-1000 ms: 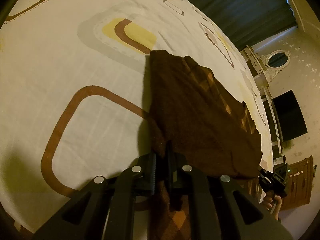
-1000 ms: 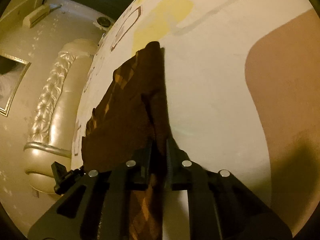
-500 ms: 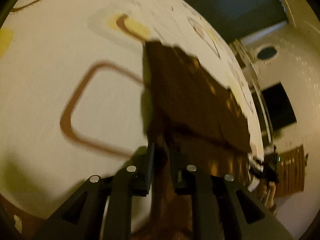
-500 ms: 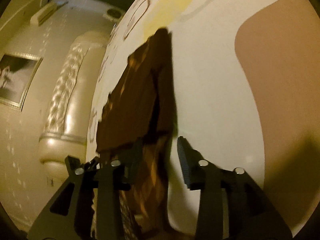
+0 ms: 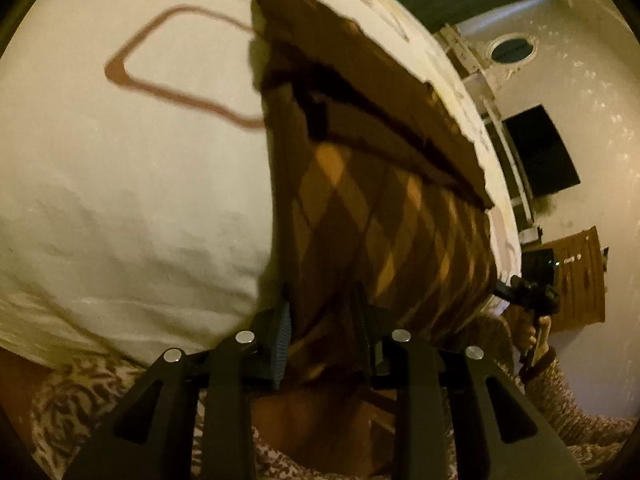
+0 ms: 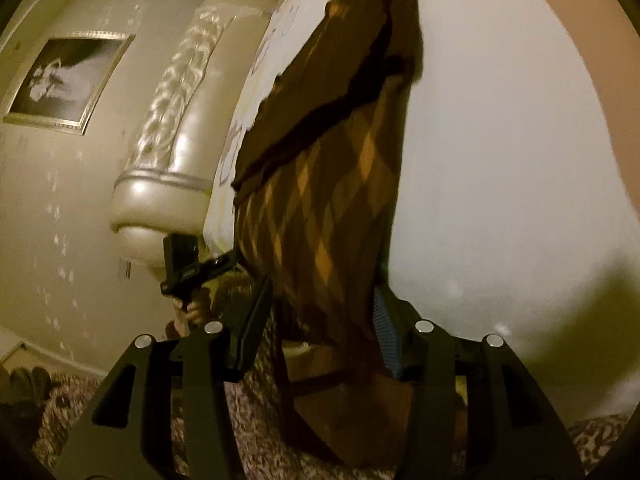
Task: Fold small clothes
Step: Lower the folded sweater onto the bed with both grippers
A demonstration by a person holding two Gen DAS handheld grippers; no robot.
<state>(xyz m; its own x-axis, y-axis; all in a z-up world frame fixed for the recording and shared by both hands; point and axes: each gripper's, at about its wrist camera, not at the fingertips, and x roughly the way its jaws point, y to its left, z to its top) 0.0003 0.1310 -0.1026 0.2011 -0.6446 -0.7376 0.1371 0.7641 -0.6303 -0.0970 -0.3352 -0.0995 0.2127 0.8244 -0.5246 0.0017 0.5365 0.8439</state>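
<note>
Cream bedding covers a bed (image 5: 120, 208) that fills most of both views, printed with brown rounded-rectangle outlines (image 5: 160, 64). Beyond the bed's far edge in the left wrist view stand a pale wall, a dark screen (image 5: 540, 152), an oval mirror (image 5: 512, 46) and a wooden cabinet (image 5: 584, 276). The right wrist view shows a glossy tufted headboard (image 6: 172, 120) and a framed picture (image 6: 68, 80) on the wall.

A brown garment (image 5: 384, 200) with an orange diamond pattern lies flat on the bed, running from the near edge toward the far side. Its far half is plain dark brown and overlaps the patterned near half, ending in a straight diagonal edge. The near end hangs off the bed edge.

The left tool (image 5: 324, 332) has its jaws a narrow gap apart, with the garment's near left corner between them; whether the pads press the cloth cannot be told. The right tool (image 6: 320, 320) stands wide, the garment's (image 6: 320, 200) near right edge lying loose between its jaws. Each tool appears small in the other's view, held in a hand: the right tool (image 5: 532, 288) at the bed's right edge, the left tool (image 6: 192, 268) below the headboard.
</note>
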